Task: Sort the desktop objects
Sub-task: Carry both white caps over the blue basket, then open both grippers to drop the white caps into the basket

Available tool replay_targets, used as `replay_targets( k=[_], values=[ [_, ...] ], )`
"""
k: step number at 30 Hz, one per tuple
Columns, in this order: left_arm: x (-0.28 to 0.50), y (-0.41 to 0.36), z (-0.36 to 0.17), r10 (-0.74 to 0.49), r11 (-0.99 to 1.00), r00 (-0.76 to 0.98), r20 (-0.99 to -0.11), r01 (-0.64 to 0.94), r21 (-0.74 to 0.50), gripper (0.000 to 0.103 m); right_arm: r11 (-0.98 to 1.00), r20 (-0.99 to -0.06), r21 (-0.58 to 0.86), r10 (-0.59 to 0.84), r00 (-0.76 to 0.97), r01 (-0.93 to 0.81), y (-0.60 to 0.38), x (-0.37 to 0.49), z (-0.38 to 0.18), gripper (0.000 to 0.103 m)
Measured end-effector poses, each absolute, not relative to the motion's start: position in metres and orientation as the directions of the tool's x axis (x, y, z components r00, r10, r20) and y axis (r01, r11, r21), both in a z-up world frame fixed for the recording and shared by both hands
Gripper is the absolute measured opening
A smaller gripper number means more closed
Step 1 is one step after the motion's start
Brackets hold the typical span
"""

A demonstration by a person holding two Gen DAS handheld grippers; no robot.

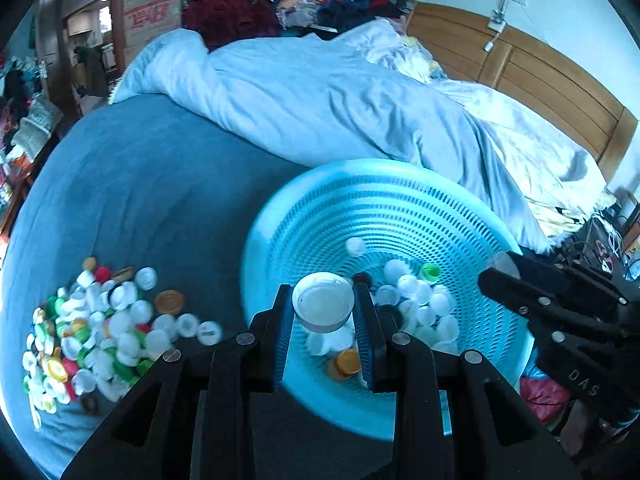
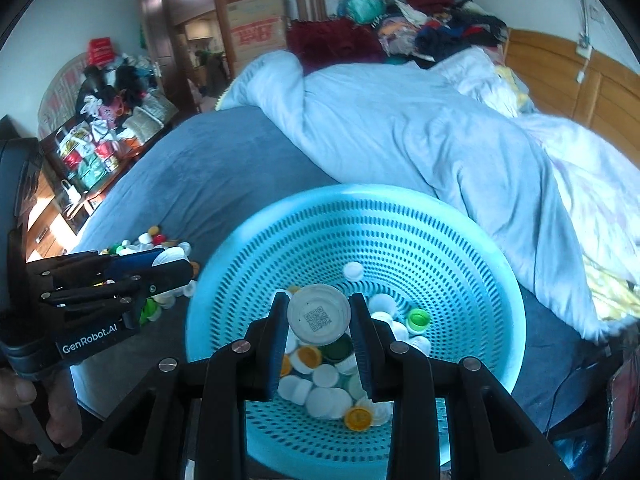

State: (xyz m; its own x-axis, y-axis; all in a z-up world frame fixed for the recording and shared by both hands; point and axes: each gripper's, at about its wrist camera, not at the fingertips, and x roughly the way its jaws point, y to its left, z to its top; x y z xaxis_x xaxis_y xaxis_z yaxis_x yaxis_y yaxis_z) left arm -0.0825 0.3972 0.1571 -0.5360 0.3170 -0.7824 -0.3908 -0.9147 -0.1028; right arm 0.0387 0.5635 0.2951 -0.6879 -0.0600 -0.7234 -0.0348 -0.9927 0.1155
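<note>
My left gripper (image 1: pixel 323 295) is shut on a white bottle cap (image 1: pixel 322 305), its hollow side facing the camera, above the near part of a turquoise perforated basket (image 1: pixel 400 196). My right gripper (image 2: pixel 320 303) is shut on a white cap (image 2: pixel 319 315) printed with a QR code, over the same basket (image 2: pixel 360 216). Several white, green and orange caps (image 2: pixel 332 392) lie in the basket's bottom. A heap of mixed caps (image 1: pixel 100 320) sits on the blue bedspread to the basket's left. In the left wrist view the right gripper (image 1: pixel 500 269) enters from the right. In the right wrist view the left gripper (image 2: pixel 176 263) enters from the left.
The basket rests on a blue bedspread (image 1: pixel 152 184). A rumpled pale duvet (image 1: pixel 320 96) lies behind it, with a wooden headboard (image 1: pixel 540 76) at the right. Piled clothes (image 2: pixel 432 28), a cardboard box (image 2: pixel 258 28) and a cluttered shelf (image 2: pixel 92 152) stand farther off. A hand (image 2: pixel 20 396) grips the left tool.
</note>
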Motion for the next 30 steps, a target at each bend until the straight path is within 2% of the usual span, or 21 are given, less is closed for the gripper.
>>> replay_targets(
  k=[13,30],
  values=[
    [-0.112,0.468,0.133,0.316,-0.88,-0.435,-0.843,-0.466,-0.089,0.025,-0.986,-0.763,0.122,-0.017,-0.646,-0.117,0.616,0.027,0.271,0.033],
    [-0.123,0.482,0.114,0.281,-0.878,-0.411,-0.867,-0.476,-0.059,0.025,-0.985,-0.779,0.119,-0.012,-0.627,-0.128,0.626,0.015,0.259,0.033]
  ],
)
